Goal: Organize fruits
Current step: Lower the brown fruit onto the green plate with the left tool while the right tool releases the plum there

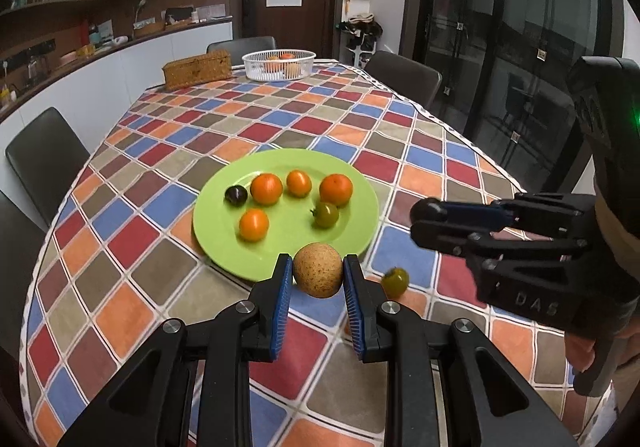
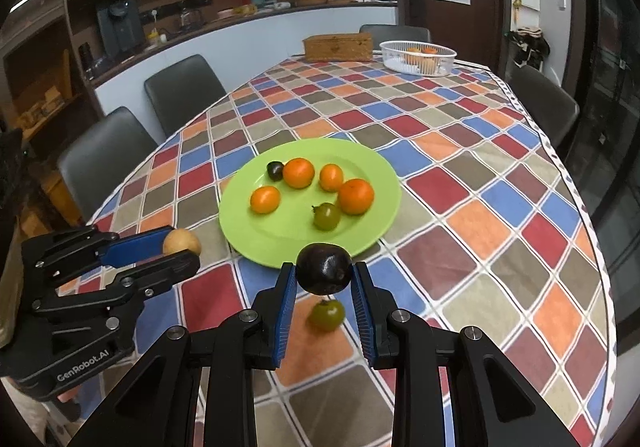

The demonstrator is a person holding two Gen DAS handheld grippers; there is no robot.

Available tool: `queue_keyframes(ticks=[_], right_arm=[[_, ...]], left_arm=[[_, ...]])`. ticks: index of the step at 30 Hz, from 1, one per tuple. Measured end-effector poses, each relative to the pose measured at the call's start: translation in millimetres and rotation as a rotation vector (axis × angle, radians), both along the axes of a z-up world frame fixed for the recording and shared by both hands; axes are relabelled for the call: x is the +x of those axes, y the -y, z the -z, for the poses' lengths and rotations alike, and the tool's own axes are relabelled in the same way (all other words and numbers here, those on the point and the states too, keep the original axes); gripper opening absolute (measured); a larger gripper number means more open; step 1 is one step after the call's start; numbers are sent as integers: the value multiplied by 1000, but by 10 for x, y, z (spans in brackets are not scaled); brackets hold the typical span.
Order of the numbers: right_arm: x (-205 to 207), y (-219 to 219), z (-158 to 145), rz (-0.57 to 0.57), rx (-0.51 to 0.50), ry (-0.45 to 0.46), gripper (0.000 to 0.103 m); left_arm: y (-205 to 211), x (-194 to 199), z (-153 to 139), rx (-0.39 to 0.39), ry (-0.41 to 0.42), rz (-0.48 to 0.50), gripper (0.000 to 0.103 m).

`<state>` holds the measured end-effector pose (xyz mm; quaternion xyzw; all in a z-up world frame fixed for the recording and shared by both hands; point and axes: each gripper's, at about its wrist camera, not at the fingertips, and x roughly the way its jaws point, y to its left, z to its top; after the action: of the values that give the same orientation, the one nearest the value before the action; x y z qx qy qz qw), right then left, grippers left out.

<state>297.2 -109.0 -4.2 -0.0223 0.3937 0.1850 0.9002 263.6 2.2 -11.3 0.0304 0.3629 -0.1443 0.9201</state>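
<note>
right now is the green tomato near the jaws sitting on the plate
No, that green tomato lies on the tablecloth, off the green plate.

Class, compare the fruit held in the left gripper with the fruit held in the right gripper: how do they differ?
The tan speckled fruit is pale brown and matte; the dark fruit is near-black and glossy. The left gripper holds the tan one; the right gripper holds the dark one. Both are round and pinched between blue pads.

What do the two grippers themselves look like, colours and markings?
Both are black plastic with silver screws and ribbed blue finger pads. The left gripper carries white "GenRobot.AI" lettering; the right gripper shows embossed "DAS" and a green light on its body.
</note>
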Motion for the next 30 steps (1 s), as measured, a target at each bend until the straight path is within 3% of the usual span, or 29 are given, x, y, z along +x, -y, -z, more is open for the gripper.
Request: queue_keyframes(ticks=[10,30], right_arm=[[310,-252,54,-47,24,-40,29],[825,-492,445,-84,2,-122,29]], left_arm=[[-221,321,-3,-59,-14,-26,26],[-451,852,510,-103,-139,-58,26]])
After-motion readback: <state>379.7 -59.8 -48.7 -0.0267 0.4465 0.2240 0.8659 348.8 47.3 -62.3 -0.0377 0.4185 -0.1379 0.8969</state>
